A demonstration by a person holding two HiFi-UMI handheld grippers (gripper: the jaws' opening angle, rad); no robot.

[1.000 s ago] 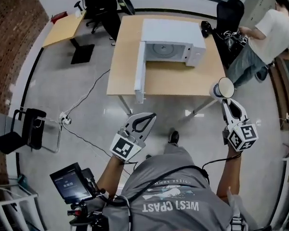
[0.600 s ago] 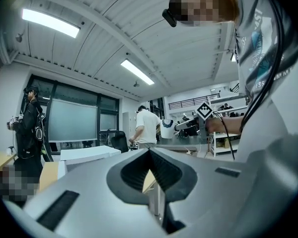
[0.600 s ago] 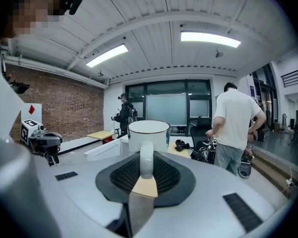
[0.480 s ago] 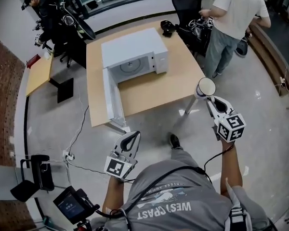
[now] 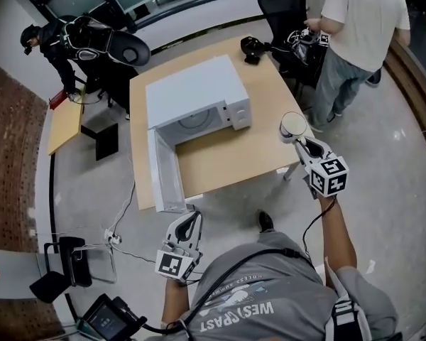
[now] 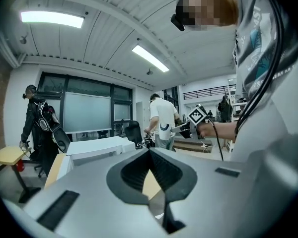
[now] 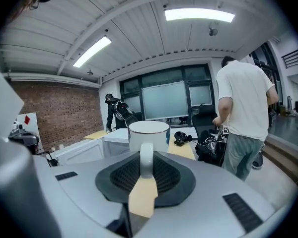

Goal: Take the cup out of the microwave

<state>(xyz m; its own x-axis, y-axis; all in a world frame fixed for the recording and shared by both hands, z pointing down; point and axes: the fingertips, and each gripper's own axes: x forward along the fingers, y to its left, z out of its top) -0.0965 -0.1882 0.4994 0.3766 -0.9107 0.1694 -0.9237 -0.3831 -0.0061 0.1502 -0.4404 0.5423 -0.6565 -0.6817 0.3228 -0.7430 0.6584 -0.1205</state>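
Note:
The white cup (image 5: 293, 124) hangs by the right edge of the wooden table (image 5: 234, 155), clear of the microwave. My right gripper (image 5: 299, 140) is shut on the cup's handle; in the right gripper view the cup (image 7: 149, 131) stands upright just past the right gripper (image 7: 146, 157). The white microwave (image 5: 199, 91) sits on the table with its door (image 5: 161, 172) swung open to the left and only the turntable showing inside. My left gripper (image 5: 187, 227) is low by my body, in front of the table, shut with nothing in it; its left gripper (image 6: 150, 151) jaws meet at the tips.
A person in a white shirt (image 5: 358, 20) stands at the table's far right beside an office chair (image 5: 284, 2). A dark bag (image 5: 252, 46) lies on the far table corner. Another person in dark clothes (image 5: 50, 41) and a small side table (image 5: 65, 119) are at the left.
My right gripper has carried the cup closer to the table's right edge and the microwave. My left gripper has dropped back toward my body. The head view has swung round.

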